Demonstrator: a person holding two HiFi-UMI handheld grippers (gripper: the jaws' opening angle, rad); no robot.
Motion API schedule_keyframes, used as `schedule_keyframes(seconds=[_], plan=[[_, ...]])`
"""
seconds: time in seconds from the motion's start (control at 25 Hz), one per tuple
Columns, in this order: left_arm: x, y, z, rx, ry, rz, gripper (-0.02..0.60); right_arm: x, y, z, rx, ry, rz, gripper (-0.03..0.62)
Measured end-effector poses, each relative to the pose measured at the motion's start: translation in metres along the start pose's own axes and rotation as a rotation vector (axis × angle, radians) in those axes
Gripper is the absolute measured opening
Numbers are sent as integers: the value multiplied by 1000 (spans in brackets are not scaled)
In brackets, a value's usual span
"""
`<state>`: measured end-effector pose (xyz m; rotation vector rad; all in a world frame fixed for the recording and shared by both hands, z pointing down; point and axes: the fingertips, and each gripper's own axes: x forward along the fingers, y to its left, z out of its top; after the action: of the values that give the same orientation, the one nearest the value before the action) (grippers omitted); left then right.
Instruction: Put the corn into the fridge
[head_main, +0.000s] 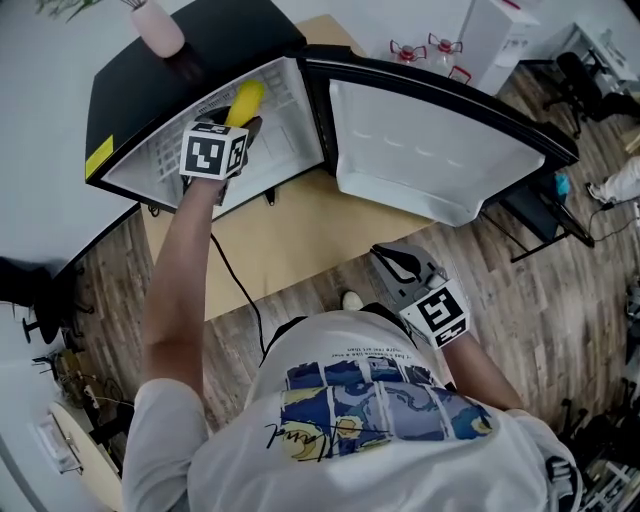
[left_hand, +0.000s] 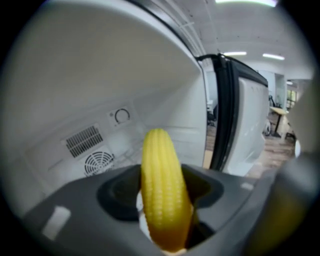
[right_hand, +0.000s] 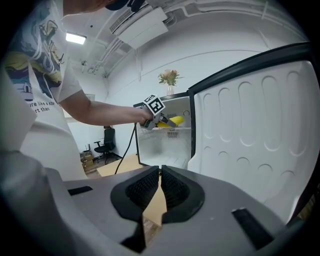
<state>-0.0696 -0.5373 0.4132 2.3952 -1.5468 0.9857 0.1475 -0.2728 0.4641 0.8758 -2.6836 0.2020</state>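
My left gripper (head_main: 241, 126) is shut on a yellow corn cob (head_main: 246, 103) and reaches into the open black fridge (head_main: 200, 62). In the left gripper view the corn (left_hand: 162, 185) stands upright between the jaws, in front of the fridge's white back wall (left_hand: 75, 100) with its round vent (left_hand: 97, 163). The fridge door (head_main: 420, 150) is swung wide to the right. My right gripper (head_main: 386, 259) hangs low near the person's body, shut and empty. The right gripper view shows its pads (right_hand: 146, 188) together, with the corn (right_hand: 176, 120) and left gripper (right_hand: 160, 119) far off.
A pink vase (head_main: 158, 27) stands on the fridge top. A light wooden board (head_main: 290, 240) lies under the fridge, with a black cable (head_main: 240, 295) across it. Bottles (head_main: 430, 50) stand behind the door. An office chair (right_hand: 102, 146) is at the back left.
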Motion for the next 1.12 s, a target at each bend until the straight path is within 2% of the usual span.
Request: schedule_keyframes(seconds=[0.44, 0.72, 0.92, 1.12], plan=[[26, -1, 15, 44, 47, -3, 255, -4, -18, -6, -21, 12, -11, 21], [28, -1, 17, 40, 39, -16, 256, -1, -27, -7, -18, 13, -13, 21], [30, 0, 16, 27, 32, -26, 258, 4, -26, -5, -17, 8, 0, 21], [32, 3, 13, -36, 7, -42, 262, 6, -27, -9, -13, 12, 4, 21]])
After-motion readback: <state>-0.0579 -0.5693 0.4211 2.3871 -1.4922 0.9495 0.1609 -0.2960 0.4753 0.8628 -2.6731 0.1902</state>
